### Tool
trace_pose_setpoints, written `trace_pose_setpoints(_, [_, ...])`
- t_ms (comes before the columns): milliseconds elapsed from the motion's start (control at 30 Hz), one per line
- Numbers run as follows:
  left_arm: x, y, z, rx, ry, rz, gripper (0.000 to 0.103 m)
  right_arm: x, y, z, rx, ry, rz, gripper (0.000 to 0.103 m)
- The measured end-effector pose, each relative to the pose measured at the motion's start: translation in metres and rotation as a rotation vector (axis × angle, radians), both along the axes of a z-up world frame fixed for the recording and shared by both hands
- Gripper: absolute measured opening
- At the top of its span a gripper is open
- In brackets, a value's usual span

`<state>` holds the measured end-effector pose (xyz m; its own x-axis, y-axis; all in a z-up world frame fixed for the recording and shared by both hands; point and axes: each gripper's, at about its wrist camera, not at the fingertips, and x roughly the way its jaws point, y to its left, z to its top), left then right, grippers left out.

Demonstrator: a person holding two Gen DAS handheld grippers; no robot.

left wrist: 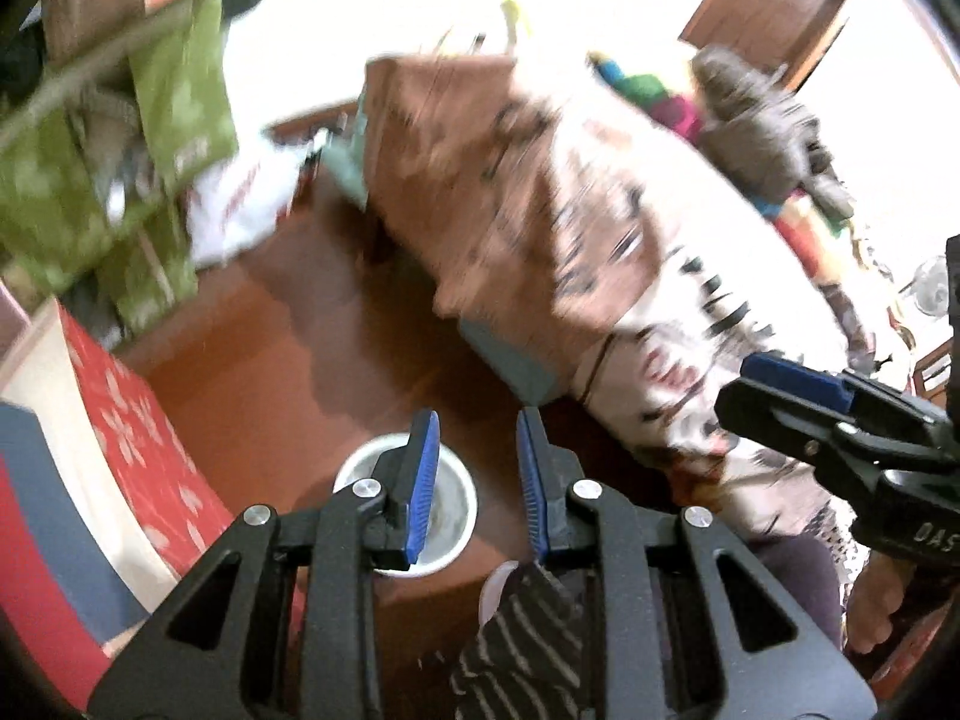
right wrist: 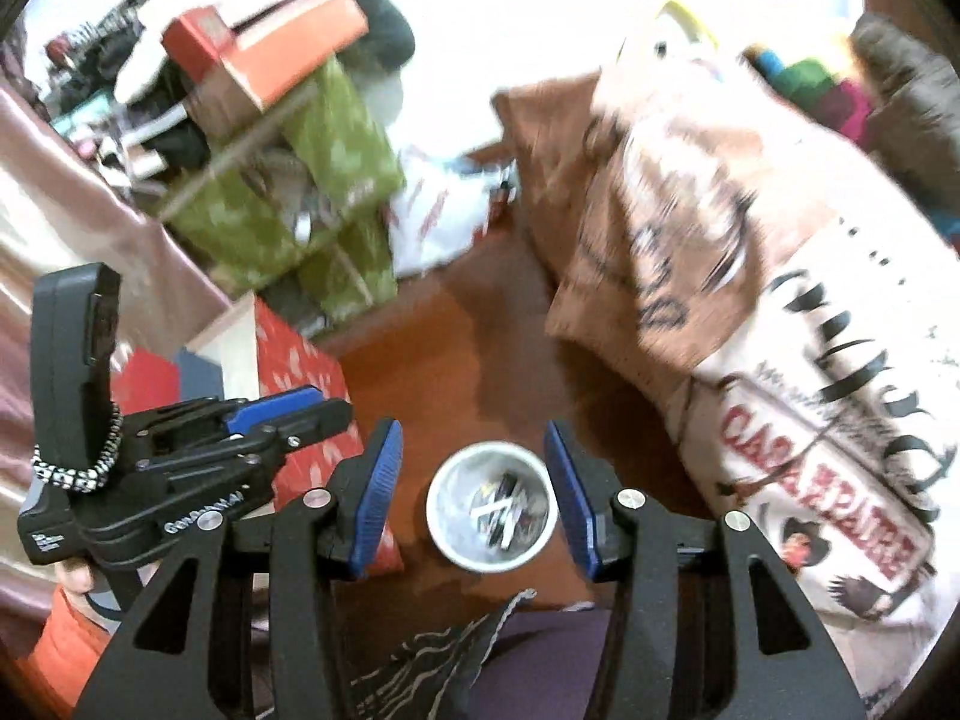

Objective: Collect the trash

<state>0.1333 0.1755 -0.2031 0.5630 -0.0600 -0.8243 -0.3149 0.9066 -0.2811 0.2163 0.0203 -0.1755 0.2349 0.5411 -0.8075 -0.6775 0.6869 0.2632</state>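
Both wrist views look down on a reddish-brown floor [right wrist: 456,348], and both are smeared by blur. A small white bin [right wrist: 492,507] stands on that floor with scraps of trash [right wrist: 501,510] lying inside, black and white bits whose kind cannot be told. In the right wrist view the bin shows in the gap between the blue pads, far below them.

The right gripper [right wrist: 474,498] has its fingers released, standing apart with nothing between them but the distant bin. The left gripper [left wrist: 474,480] has its blue pads closer together, yet a clear gap remains and nothing is grasped. In its view the white bin [left wrist: 450,516] sits at about 7 o'clock of the gap, partly behind the left finger.

From the right wrist view, the left gripper appears at 9 o'clock, over a red box with white flowers [right wrist: 300,384]. At 3 o'clock lies a large printed cushion [right wrist: 798,408] with red lettering. At 11 o'clock stands a green patterned bag [right wrist: 324,180], with an orange box [right wrist: 288,54] above it. A striped dark cloth [right wrist: 444,660] hangs at 6 o'clock.
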Motion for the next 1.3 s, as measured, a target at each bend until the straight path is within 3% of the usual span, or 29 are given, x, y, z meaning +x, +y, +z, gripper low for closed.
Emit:
trace_pose_setpoints(200, [-0.028,-0.044,0.101,0.113,-0.212,-0.052,0.030,-0.035,-0.051,0.075,0.101,-0.184,-0.119,0.046])
trace_pose_setpoints(333, [-0.055,-0.071,0.151,0.154,-0.334,-0.069,0.031,-0.065,-0.085,0.119,0.173,-0.298,-0.203,0.046])
trace_pose_setpoints(533, [-0.109,-0.110,0.208,0.271,-0.496,-0.077,0.050,-0.109,-0.121,0.164,0.237,-0.449,-0.327,0.046])
trace_pose_setpoints(700, [-0.139,-0.124,0.224,0.310,-0.552,-0.071,0.072,-0.139,-0.130,0.182,0.217,-0.556,-0.412,0.047])
trace_pose_setpoints(767, [-0.146,-0.126,0.225,0.303,-0.560,-0.078,0.080,-0.147,-0.132,0.185,0.203,-0.581,-0.436,0.057])
trace_pose_setpoints(833, [-0.152,-0.128,0.226,0.307,-0.568,-0.078,0.085,-0.153,-0.135,0.187,0.197,-0.599,-0.460,0.076])
trace_pose_setpoints(867, [-0.154,-0.128,0.226,0.315,-0.575,-0.074,0.090,-0.155,-0.136,0.187,0.192,-0.608,-0.474,0.079])
trace_pose_setpoints(1000, [-0.160,-0.132,0.225,0.316,-0.579,-0.084,0.092,-0.160,-0.138,0.186,0.164,-0.620,-0.511,0.095])
trace_pose_setpoints(1300, [-0.165,-0.138,0.223,0.318,-0.579,-0.093,0.096,-0.167,-0.143,0.181,0.121,-0.611,-0.553,0.100])
